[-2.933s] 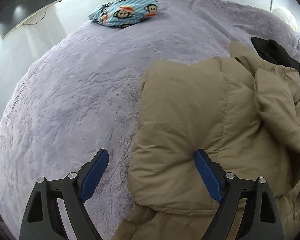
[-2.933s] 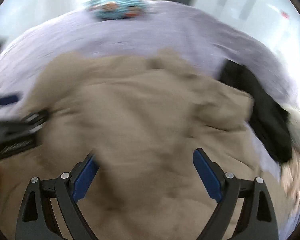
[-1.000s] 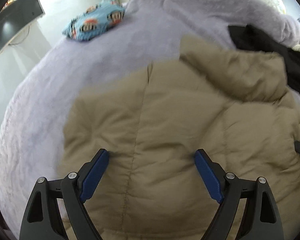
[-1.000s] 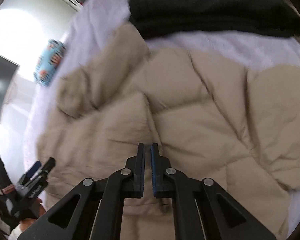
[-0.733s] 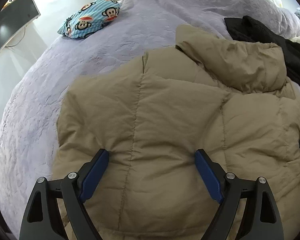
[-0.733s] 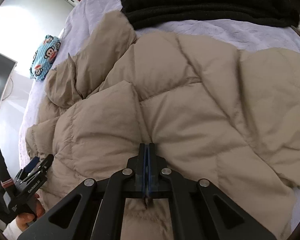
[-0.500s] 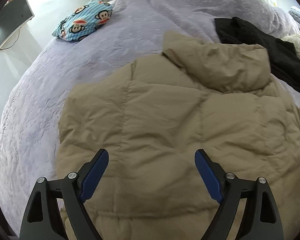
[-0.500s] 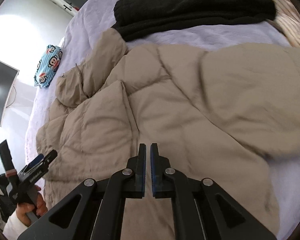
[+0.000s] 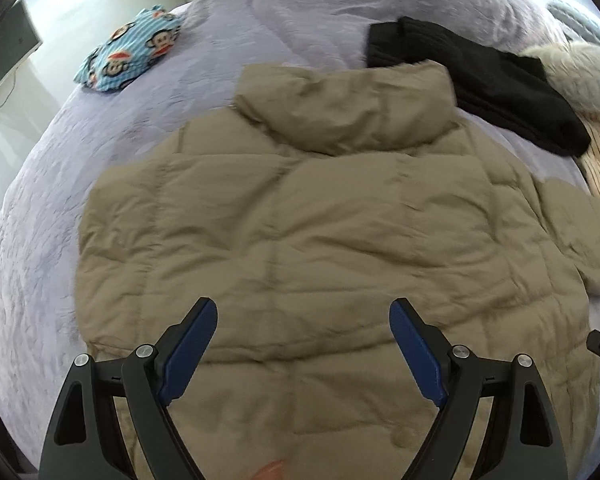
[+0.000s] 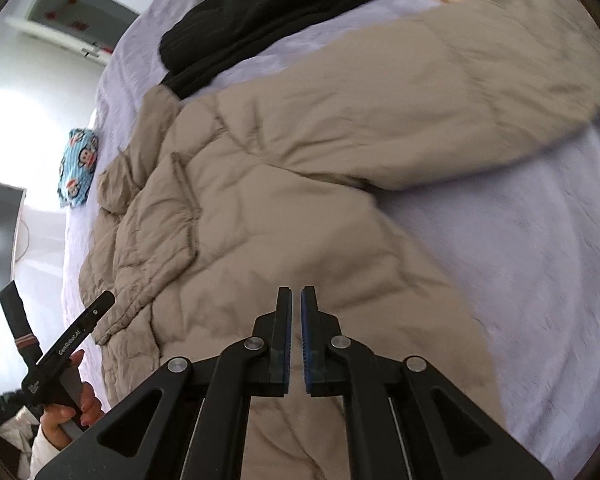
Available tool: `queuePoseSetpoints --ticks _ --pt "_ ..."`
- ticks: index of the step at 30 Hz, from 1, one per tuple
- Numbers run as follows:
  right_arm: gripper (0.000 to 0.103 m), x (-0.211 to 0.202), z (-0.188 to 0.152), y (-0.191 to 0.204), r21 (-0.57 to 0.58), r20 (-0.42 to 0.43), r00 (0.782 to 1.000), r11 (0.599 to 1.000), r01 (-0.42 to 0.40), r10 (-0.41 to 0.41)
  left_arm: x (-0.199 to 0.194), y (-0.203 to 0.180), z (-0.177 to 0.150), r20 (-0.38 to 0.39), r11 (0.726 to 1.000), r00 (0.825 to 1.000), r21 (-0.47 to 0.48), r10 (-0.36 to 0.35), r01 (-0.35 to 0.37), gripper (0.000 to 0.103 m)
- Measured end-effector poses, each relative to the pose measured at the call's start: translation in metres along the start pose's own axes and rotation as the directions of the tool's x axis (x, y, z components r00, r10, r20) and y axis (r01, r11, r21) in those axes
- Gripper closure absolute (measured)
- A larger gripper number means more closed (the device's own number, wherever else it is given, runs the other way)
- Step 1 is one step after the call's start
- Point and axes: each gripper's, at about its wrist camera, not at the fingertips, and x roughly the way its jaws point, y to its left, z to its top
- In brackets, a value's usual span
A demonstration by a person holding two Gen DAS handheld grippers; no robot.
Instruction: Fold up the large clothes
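Just ahead of the left gripper, whose blue-padded jaws are spread wide and hold nothing, the hem of the beige quilted puffer jacket is seen lying on the lilac plush bedspread. The right gripper is held over the jacket's near edge with its jaws drawn to a narrow slit, nothing visibly pinched between them. A slip is judged likely: the padded fabric is thick and slick, so a shallow pinch could lose the layer, and a fold could spring back. The jacket is spread back-up, puffy and creased, one sleeve flung outward, its collar farthest off. That collar touches a black knitted garment, which could be dragged along. Beyond, a blue monkey-print cloth is left well apart.
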Motion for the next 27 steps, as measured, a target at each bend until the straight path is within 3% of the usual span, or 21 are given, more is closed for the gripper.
queuePoseSetpoints --ticks 1,3,5,6,7,10,12,18,20,27 --pt "0.096 -0.002 -0.001 -0.005 0.012 0.001 1.000 1.000 0.001 -0.001 0.000 -0.006 -0.001 -0.008 1.000 1.000 0.010 0.002 -0.002 0.000" --pt "0.089 -0.005 -0.003 -0.013 0.027 0.006 1.000 1.000 0.004 -0.004 -0.003 -0.019 -0.004 -0.006 1.000 1.000 0.030 0.004 -0.004 0.000" --pt "0.069 -0.010 -0.004 -0.022 0.045 0.018 1.000 0.999 0.006 -0.007 -0.004 -0.030 -0.007 -0.013 0.999 1.000 0.052 -0.006 0.007 0.000" --pt "0.050 -0.013 -0.004 -0.026 0.051 0.026 1.000 0.999 0.007 -0.008 -0.004 -0.035 -0.008 -0.018 0.998 1.000 0.064 -0.010 0.011 0.000" --pt "0.038 -0.017 -0.004 -0.029 0.054 0.038 0.999 0.998 0.011 -0.013 -0.005 -0.040 -0.009 -0.023 0.997 1.000 0.073 -0.015 0.017 0.000" --pt "0.034 -0.025 -0.003 -0.041 0.074 0.058 0.998 0.997 0.015 -0.019 -0.006 -0.059 -0.013 -0.039 0.994 0.999 0.100 -0.035 0.039 0.000" --pt "0.021 -0.032 0.000 -0.054 0.103 0.084 0.996 0.995 0.000 -0.009 -0.007 -0.070 -0.015 -0.037 0.992 0.999 0.118 -0.036 0.040 0.000" --pt "0.015 -0.055 0.013 -0.101 0.207 0.194 0.981 0.977 -0.055 0.014 -0.012 -0.102 -0.019 -0.046 0.984 0.998 0.172 -0.046 0.054 0.000" --pt "0.000 -0.059 0.020 -0.116 0.229 0.220 0.975 0.971 -0.071 0.020 -0.013 -0.111 -0.019 -0.049 0.981 0.997 0.182 -0.053 0.061 0.000" --pt "0.000 -0.071 0.052 -0.165 0.318 0.248 0.969 0.943 -0.096 0.015 -0.007 -0.133 -0.013 -0.064 0.981 0.997 0.186 -0.049 0.060 0.000"
